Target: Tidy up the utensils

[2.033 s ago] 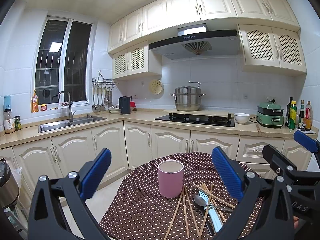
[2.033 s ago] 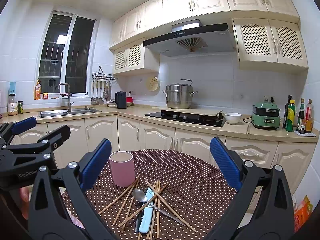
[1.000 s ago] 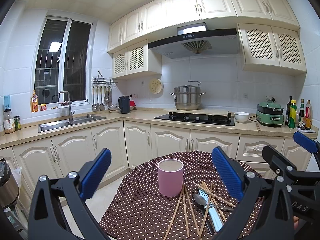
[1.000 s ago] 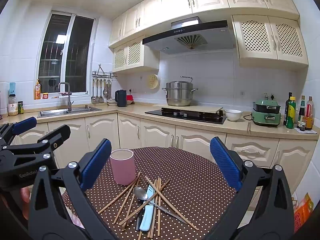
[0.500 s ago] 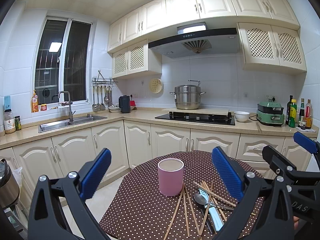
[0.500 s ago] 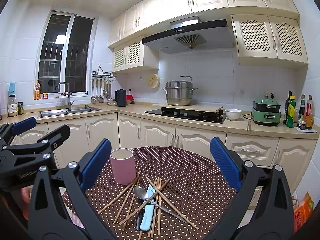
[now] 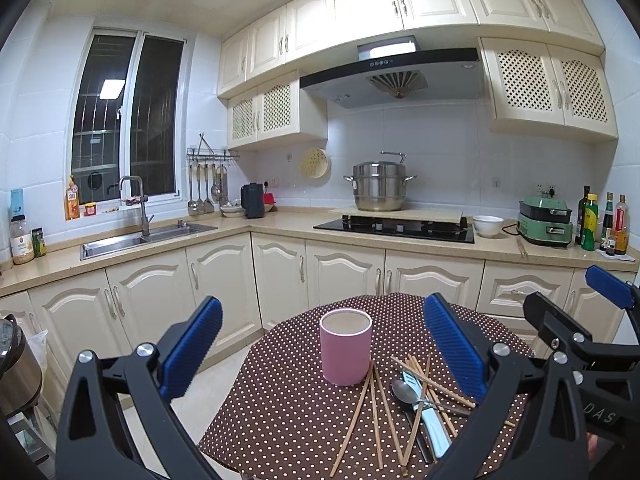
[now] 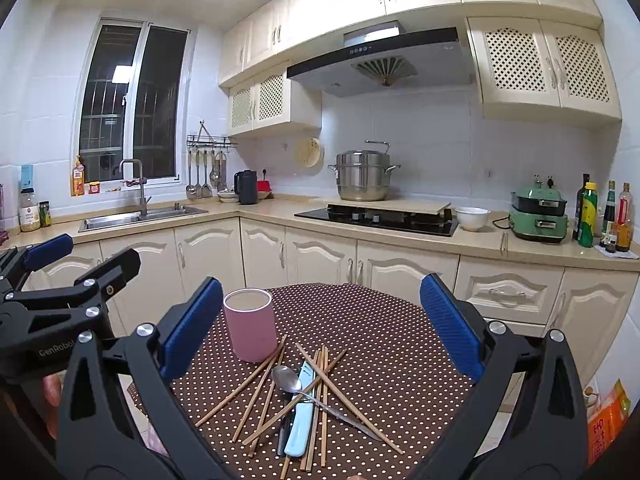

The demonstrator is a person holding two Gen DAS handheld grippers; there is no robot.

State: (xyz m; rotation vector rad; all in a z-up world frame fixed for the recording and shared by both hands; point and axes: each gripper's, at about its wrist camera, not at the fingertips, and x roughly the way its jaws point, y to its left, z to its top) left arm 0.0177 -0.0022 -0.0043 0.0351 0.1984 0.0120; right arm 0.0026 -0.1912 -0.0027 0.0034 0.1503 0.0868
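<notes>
An empty pink cup (image 7: pixel 346 347) (image 8: pixel 249 324) stands upright on a round table with a brown polka-dot cloth (image 7: pixel 288 404) (image 8: pixel 384 344). To its right lies a loose heap of several wooden chopsticks (image 7: pixel 374 404) (image 8: pixel 260 392), a metal spoon (image 7: pixel 402 385) (image 8: pixel 287 378) and a pale blue handled knife (image 7: pixel 434 426) (image 8: pixel 301 420). My left gripper (image 7: pixel 323 340) hangs open above the near edge, in front of the cup. My right gripper (image 8: pixel 321 320) is open over the heap, nothing between its fingers. Each gripper shows at the edge of the other's view.
Cream kitchen cabinets and a counter run behind the table, with a sink (image 7: pixel 132 240), a hob with a steel pot (image 7: pixel 379 186), a white bowl (image 7: pixel 488 226) and a green cooker (image 7: pixel 544 220). A dark pot (image 7: pixel 14 364) stands low at left. Floor lies left of the table.
The right wrist view has tilted slightly, so the kitchen sits a little higher in it. Cup and utensils have not moved; both grippers stay open.
</notes>
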